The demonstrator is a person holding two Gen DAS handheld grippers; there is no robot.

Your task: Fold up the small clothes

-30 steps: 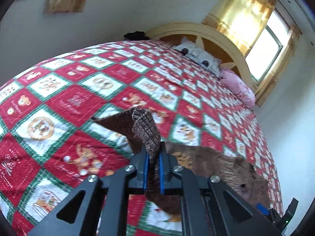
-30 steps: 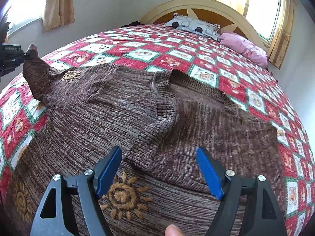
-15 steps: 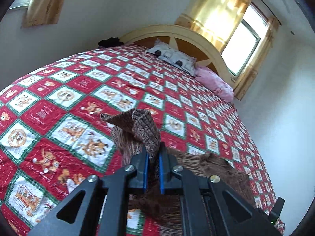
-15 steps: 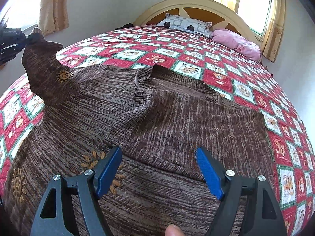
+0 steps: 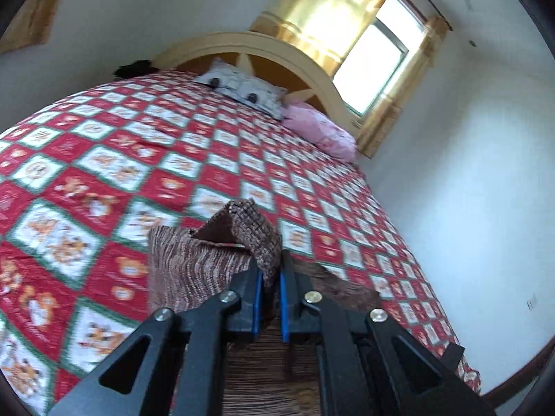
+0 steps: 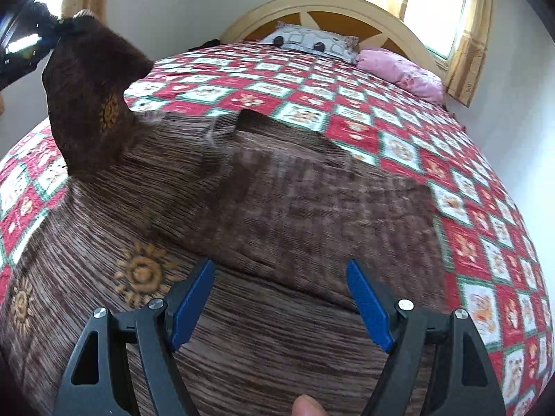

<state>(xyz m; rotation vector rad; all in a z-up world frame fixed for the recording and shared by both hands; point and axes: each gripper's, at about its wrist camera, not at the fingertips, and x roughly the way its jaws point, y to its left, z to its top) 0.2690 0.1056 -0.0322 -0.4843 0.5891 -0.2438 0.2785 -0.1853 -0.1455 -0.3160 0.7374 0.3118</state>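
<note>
The brown sweater (image 6: 277, 208) sleeve had been lifted higher off the quilt (image 6: 399, 131), pinched in the left gripper (image 5: 270, 291); the right gripper (image 6: 281, 298) was held spread above it.

Your right gripper (image 6: 279, 300) sits at six o'clock with its blue pads (image 6: 190, 306) spread wide and nothing between them, hovering over the brown knitted sweater (image 6: 277, 215) that covers the middle of the frame. A sun motif (image 6: 140, 272) on the knit lies just beside the left pad, toward eight o'clock. At ten o'clock your left gripper (image 6: 45, 34) pinches the sweater's sleeve (image 6: 86, 97) and holds it lifted off the red checkered quilt (image 6: 433, 145). The neckline opens toward twelve o'clock. Beyond it, at one o'clock, a grey pillow (image 6: 308, 43) and a pink pillow (image 6: 399, 69) rest against the cream headboard (image 6: 333, 3). Your fingertip (image 6: 307, 409) shows at the bottom edge.
</note>
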